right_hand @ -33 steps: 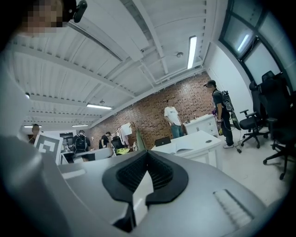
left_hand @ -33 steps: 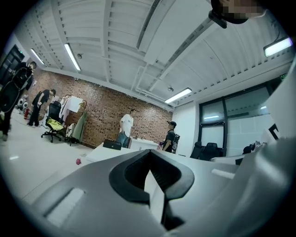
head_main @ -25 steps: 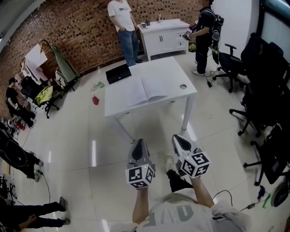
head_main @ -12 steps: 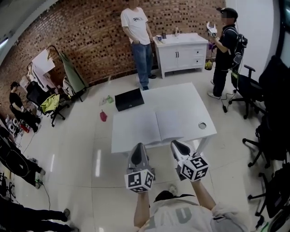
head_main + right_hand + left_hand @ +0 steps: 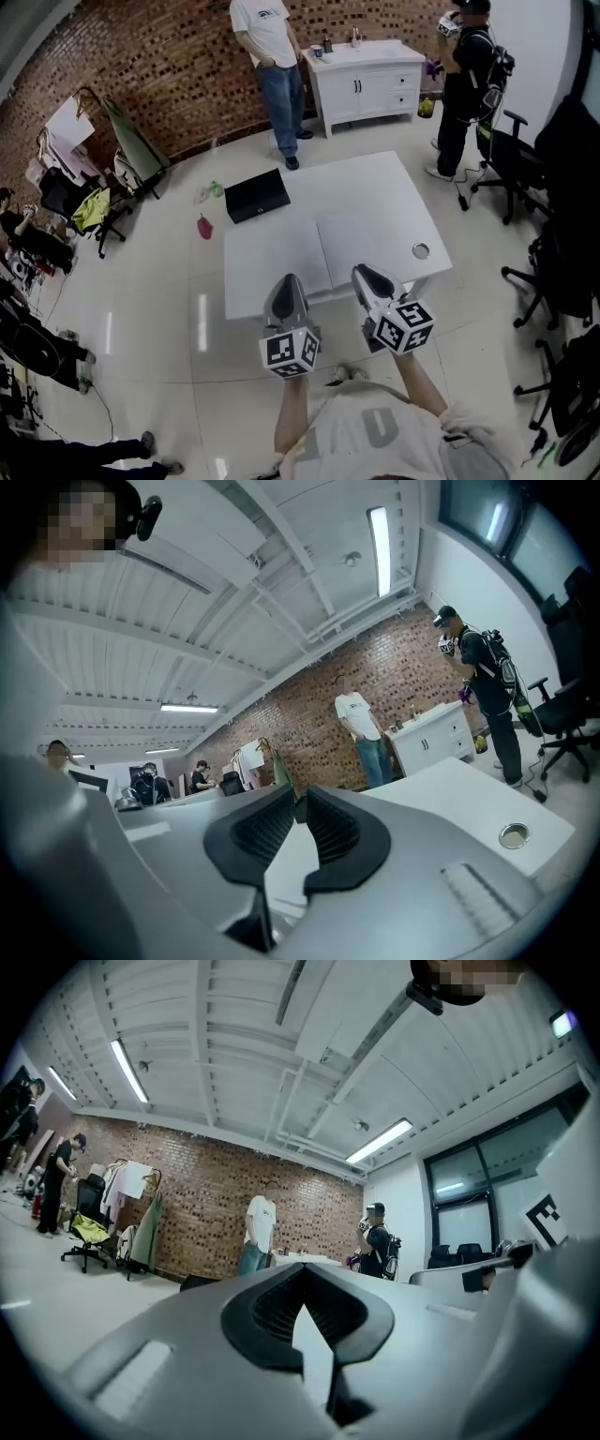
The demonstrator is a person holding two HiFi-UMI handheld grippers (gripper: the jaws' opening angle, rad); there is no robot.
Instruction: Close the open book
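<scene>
1. Your left gripper [image 5: 302,1269] points level at the table, its jaws drawn together with the tips meeting and nothing between them.
2. Your right gripper [image 5: 300,794] rides alongside with its jaws opening. A narrow slit shows between the ribbed pads, and nothing sits in it.
3. In the head view, the two grippers hang side by side in front of your torso, marker cubes turned toward you. Their tips reach over the near edge of the white table [image 5: 403,187].
4. The open book [image 5: 361,239] lies flat on the near half of that table, pages up, white on white, with its spine running away from you. Your left gripper's tip shows over the near part of the left page, your right gripper's over the near part of the right page. Whether either touches paper cannot be told.
5. A round hole [image 5: 421,250] is set in the tabletop just right of the book, and a flat black case [image 5: 256,195] rests at the far left corner.
6. Beyond the table, a person in a white T-shirt [image 5: 267,47] stands beside a white cabinet [image 5: 370,80] set against the brick wall [image 5: 141,56]. A person in black [image 5: 469,66] wearing a backpack stands to the right. Black office chairs [image 5: 525,159] line the right side of the room.
</scene>
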